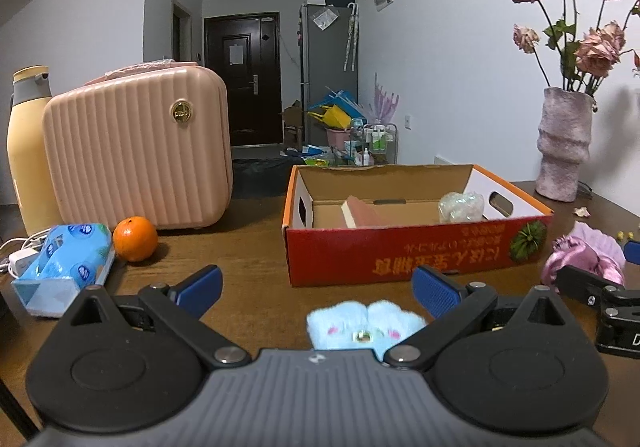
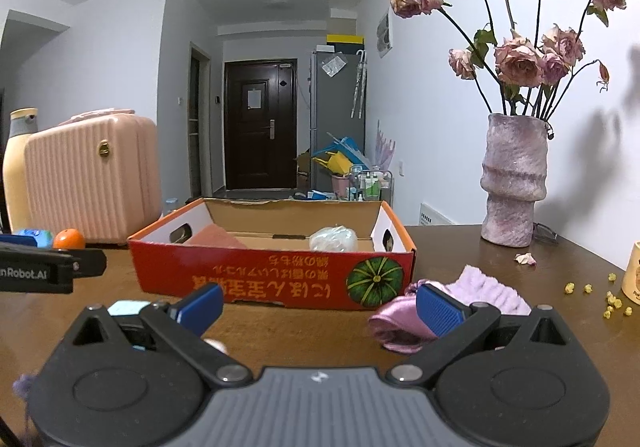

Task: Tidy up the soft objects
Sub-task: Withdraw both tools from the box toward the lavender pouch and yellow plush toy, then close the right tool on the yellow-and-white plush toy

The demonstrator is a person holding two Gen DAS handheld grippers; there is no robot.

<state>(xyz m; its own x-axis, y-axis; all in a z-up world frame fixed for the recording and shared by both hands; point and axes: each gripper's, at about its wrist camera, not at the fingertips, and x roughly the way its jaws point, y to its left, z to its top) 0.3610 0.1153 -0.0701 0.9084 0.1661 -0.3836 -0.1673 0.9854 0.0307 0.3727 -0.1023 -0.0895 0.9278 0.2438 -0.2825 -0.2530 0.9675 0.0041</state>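
A red cardboard box stands open on the brown table; inside lie a pink sponge block and a whitish crumpled soft bundle. My left gripper is open, and a light-blue fluffy pair of socks lies on the table between its fingers, close to the gripper body. My right gripper is open and empty; a pink-lilac soft cloth lies by its right finger, partly hidden behind it.
A pink ribbed case, a yellow bottle, an orange and a blue tissue pack stand at the left. A vase of dried roses stands at the back right, with yellow crumbs near it.
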